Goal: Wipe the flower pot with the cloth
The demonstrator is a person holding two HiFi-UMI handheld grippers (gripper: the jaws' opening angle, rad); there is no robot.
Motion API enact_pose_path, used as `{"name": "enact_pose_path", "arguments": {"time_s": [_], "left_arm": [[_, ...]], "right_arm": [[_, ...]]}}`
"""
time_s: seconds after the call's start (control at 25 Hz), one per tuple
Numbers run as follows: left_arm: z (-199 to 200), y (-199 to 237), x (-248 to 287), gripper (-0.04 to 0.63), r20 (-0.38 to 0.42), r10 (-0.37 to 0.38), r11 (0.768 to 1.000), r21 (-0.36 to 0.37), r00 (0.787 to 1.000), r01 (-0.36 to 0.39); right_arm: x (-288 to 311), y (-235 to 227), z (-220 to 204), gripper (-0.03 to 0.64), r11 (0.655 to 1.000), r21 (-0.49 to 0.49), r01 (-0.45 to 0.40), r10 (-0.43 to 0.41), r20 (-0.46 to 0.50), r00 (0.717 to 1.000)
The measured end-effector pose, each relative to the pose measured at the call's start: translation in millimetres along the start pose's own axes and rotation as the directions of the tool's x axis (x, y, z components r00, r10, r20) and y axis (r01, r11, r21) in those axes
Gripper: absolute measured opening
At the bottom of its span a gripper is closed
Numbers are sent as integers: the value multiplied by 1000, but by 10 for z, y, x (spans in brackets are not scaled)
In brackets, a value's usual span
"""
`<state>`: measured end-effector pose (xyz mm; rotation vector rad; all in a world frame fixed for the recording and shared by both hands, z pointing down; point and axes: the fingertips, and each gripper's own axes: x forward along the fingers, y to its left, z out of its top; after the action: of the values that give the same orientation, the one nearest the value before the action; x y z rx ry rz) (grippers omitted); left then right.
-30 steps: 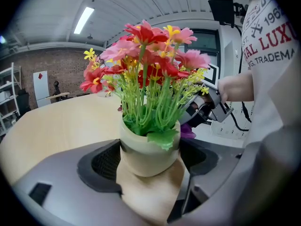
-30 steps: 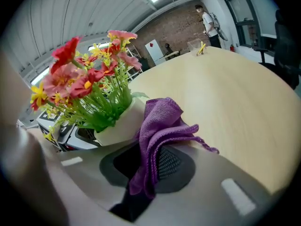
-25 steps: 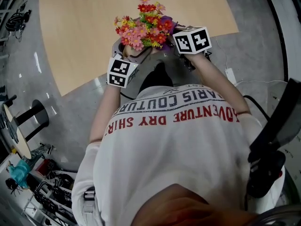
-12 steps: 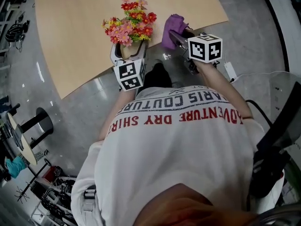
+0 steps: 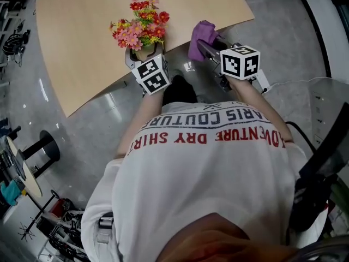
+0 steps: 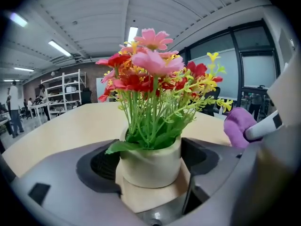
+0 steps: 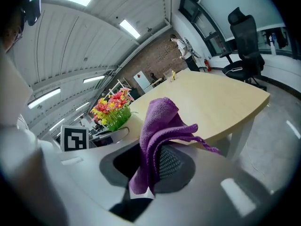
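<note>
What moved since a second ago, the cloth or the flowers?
The right hand-held gripper pulled the purple cloth away from the flower pot, off to the right; they are apart now. Nothing was let go: the left hand-held gripper still holds the pot, the right still the cloth.

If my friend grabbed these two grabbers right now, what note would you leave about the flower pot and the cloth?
Left tongs: shut on the flower pot, at the near edge of the table. I cannot tell whether it rests on the wood.
Right tongs: shut on the purple cloth, off to the pot's right, not touching it.
Done: a second ago the cloth was close against the pot; it has since drawn away.
Left: whether the pot is wiped all round cannot be seen, so probably bring the cloth back for another pass.
</note>
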<state>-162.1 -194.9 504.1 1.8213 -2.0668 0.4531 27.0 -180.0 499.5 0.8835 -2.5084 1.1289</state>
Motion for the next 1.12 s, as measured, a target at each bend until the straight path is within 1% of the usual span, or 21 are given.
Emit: {"name": "enact_pose_path", "arguments": {"time_s": [0.12, 0.2, 0.32, 0.44, 0.52, 0.6, 0.72, 0.84, 1.0, 1.12], "left_arm": [[-14, 35, 21, 414, 13, -25, 1000, 17, 1000, 25], [-33, 52, 28, 413, 21, -58, 998, 33, 998, 57], [-27, 26, -16, 413, 30, -134, 989, 71, 991, 132], [55, 91, -80, 413, 42, -228, 969, 112, 973, 222], [154, 212, -57, 413, 53, -295, 948, 141, 954, 285], [176, 240, -16, 413, 54, -355, 924, 171, 933, 342], [10, 78, -21, 413, 30, -428, 886, 210, 903, 413], [-162, 0, -8, 413, -5, -504, 836, 249, 864, 489], [-197, -4, -31, 413, -40, -578, 775, 286, 815, 563], [-148, -17, -113, 413, -57, -614, 741, 302, 787, 600]], "right_arm": [[23, 20, -13, 46, 1000, -8, -14, 14, 3, 1000], [55, 27, -10, 47, 1000, -11, -28, 28, 3, 1000], [63, 76, 53, 46, 997, 0, -75, 75, 13, 997], [132, 253, 182, 46, 991, -9, -133, 133, 19, 991], [277, 384, 332, 46, 987, -27, -156, 157, 20, 987], [387, 412, 422, 46, 982, -51, -182, 183, 19, 983], [402, 289, 330, 47, 972, -83, -218, 221, 18, 975], [471, 248, 284, 46, 965, -103, -243, 245, 16, 969], [607, 326, 371, 46, 951, -127, -281, 283, -2, 959], [644, 436, 453, 47, 943, -140, -301, 302, -21, 953]]}}
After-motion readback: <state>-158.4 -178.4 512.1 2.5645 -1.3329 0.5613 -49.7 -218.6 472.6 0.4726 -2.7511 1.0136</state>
